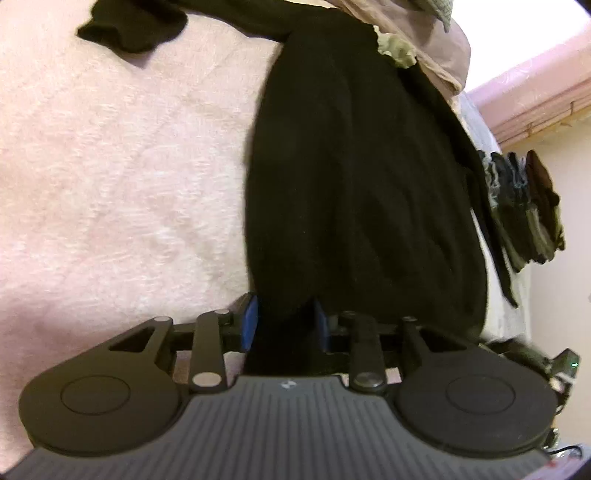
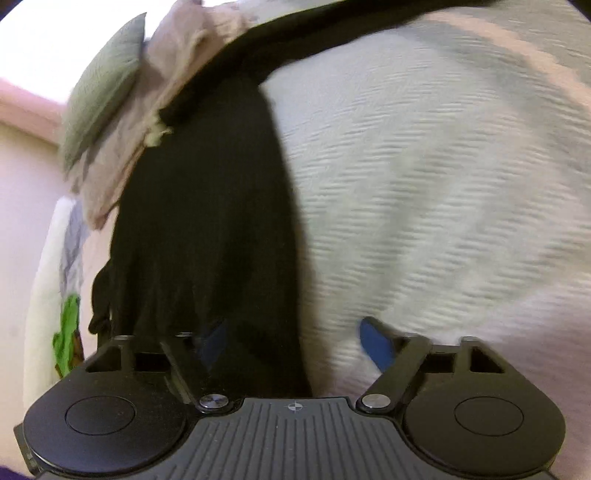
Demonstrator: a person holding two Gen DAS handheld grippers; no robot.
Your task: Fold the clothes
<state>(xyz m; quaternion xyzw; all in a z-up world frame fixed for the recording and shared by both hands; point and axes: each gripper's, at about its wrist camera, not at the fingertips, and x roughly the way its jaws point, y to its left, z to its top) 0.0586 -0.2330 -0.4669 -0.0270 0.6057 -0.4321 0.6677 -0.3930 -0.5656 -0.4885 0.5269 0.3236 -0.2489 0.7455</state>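
Note:
A long black garment (image 1: pixel 362 177) lies lengthwise over a pink fuzzy blanket (image 1: pixel 110 166). My left gripper (image 1: pixel 284 321) is shut on its near end, and the cloth bunches between the blue pads (image 1: pixel 249 321). In the right wrist view the same black garment (image 2: pixel 207 221) runs from the far pile down to my right gripper (image 2: pixel 295 345). That gripper is open, with its blue pads (image 2: pixel 376 349) wide apart. The cloth's edge lies over the left finger and partly hides it. A black sleeve (image 1: pixel 133 26) sprawls at the far left.
A heap of beige and green clothes (image 1: pixel 424 40) sits at the garment's far end. Dark striped clothes (image 1: pixel 524 206) lie at the right. A white textured cover (image 2: pixel 443 184) spreads to the right of the garment, with a green-printed white cloth (image 2: pixel 66 332) at the left.

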